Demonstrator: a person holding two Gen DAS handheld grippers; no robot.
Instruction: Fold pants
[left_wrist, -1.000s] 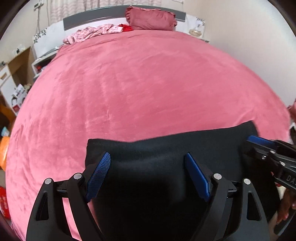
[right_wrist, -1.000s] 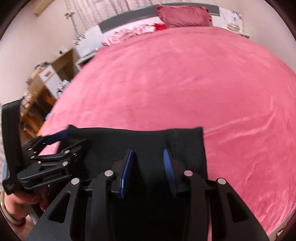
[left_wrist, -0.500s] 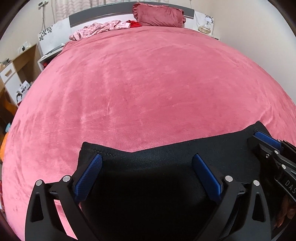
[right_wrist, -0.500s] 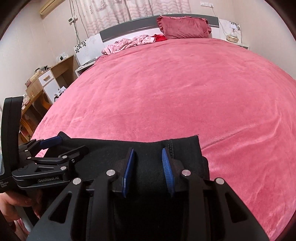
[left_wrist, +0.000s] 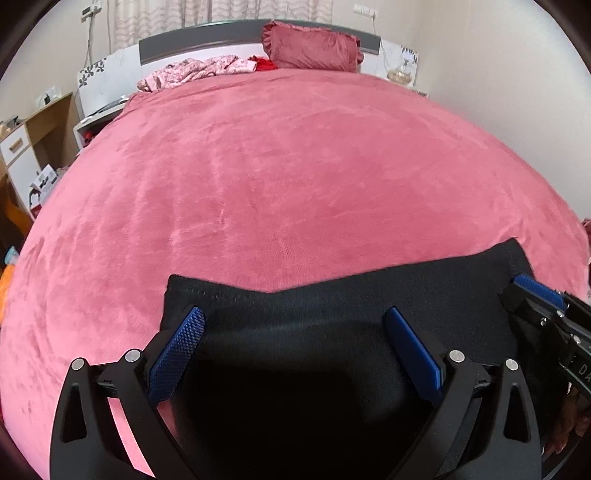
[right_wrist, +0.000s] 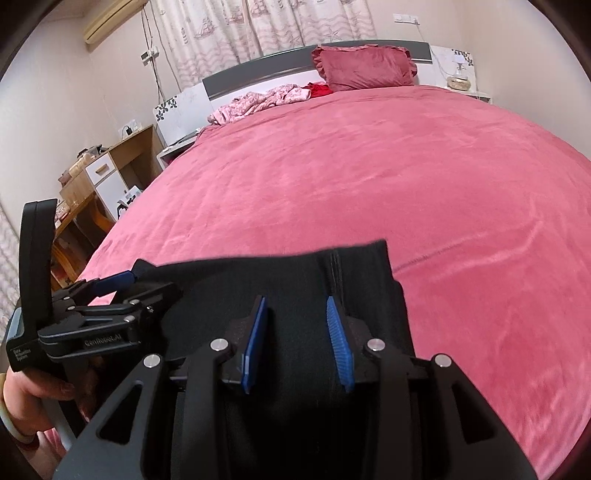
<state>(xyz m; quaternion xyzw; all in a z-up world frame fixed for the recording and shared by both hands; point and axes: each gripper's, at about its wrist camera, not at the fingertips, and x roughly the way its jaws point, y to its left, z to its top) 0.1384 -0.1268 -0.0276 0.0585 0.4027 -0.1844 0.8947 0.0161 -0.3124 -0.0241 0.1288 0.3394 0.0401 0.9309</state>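
Observation:
The black pants lie folded at the near edge of the pink bed; they also show in the right wrist view. My left gripper is wide open over the pants near their left corner, with nothing between its fingers. My right gripper is partly open over the pants near their right edge and seam, also empty. Each gripper shows in the other's view: the right one at the pants' right corner, the left one at the left corner.
A pink pillow and crumpled floral clothes lie at the headboard. A wooden desk and drawers stand left of the bed. A nightstand with a glass bowl is at the back right. A wall runs along the right.
Both grippers have drawn back and tilted up, so more of the bed and headboard shows. The left gripper has opened a little wider. The pants stay flat.

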